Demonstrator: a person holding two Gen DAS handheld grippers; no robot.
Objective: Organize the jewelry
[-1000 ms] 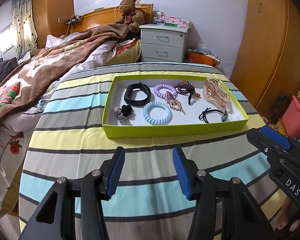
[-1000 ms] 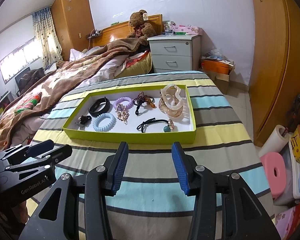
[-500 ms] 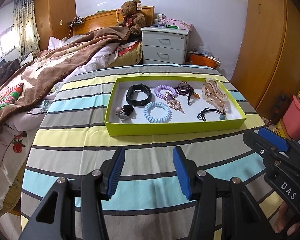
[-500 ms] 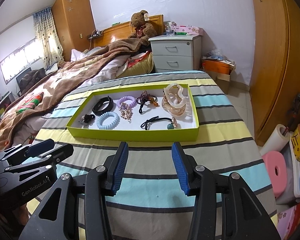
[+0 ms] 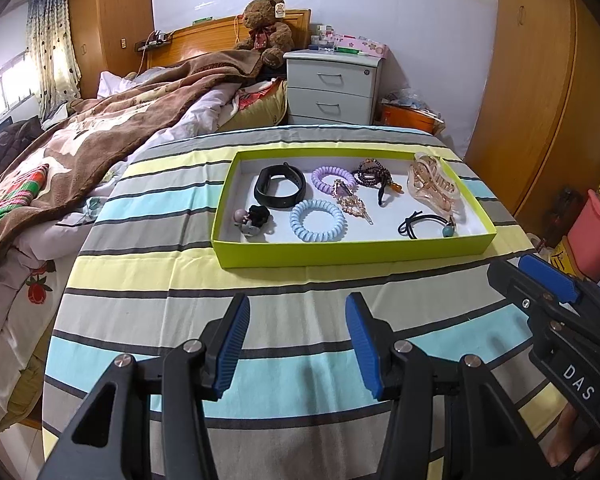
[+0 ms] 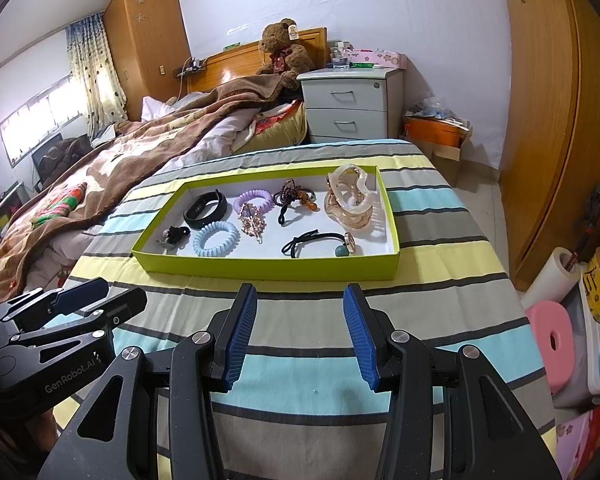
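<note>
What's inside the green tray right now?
Green tray holds a black band, purple coil tie, blue coil tie, beaded bracelet, gold clip, clear claw clip, and two black ties. Anything beneath them is hidden.

Lime-green tray [image 5: 352, 255], shallow, white inside, flat on the striped bed ahead of my left tool [image 5: 296, 342], long side facing me. Inside, all loose and apart unless noted. Black band [image 5: 279, 189], closed loop, far left. Black scrunchie with grey bead [image 5: 252, 217] near left corner. Light blue coil hair tie [image 5: 318, 226], flat, near middle. Lilac coil hair tie [image 5: 333, 176] behind it, gold rhinestone clip [image 5: 350, 202] overlapping its near edge. Dark bead bracelet with amber drop [image 5: 374, 178] far middle-right. Clear peach claw clip [image 5: 432, 186] far right. Black elastic with teal bead [image 5: 426, 226] near right corner.
</note>
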